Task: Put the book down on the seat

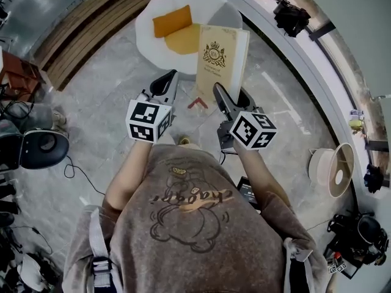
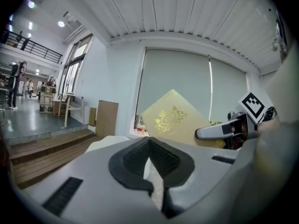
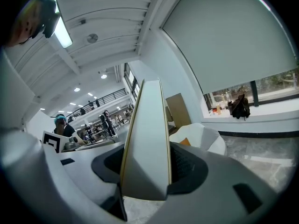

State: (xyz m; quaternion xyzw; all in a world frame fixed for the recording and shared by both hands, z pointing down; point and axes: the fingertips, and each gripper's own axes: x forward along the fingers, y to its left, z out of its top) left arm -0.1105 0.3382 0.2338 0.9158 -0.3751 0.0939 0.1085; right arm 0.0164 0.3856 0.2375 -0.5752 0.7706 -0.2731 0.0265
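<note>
A pale yellow book [image 1: 221,57] with a gold crest on its cover is held upright and tilted, its lower edge between the jaws of my right gripper [image 1: 231,93], which is shut on it. In the right gripper view the book's edge [image 3: 145,139] fills the space between the pads. The book hangs just in front of a white round seat [image 1: 153,41] that carries an orange cushion [image 1: 171,21]. My left gripper [image 1: 168,79] is to the left of the book, jaws together and empty. From the left gripper view I see the book [image 2: 175,118] and the right gripper [image 2: 225,129] side on.
Wooden steps [image 1: 91,29] run along the far left. A curved white window ledge [image 1: 293,47] with a black bag [image 1: 290,16] bounds the right. A white round lamp [image 1: 333,171] lies on the floor at right, and dark equipment [image 1: 43,148] with a cable at left.
</note>
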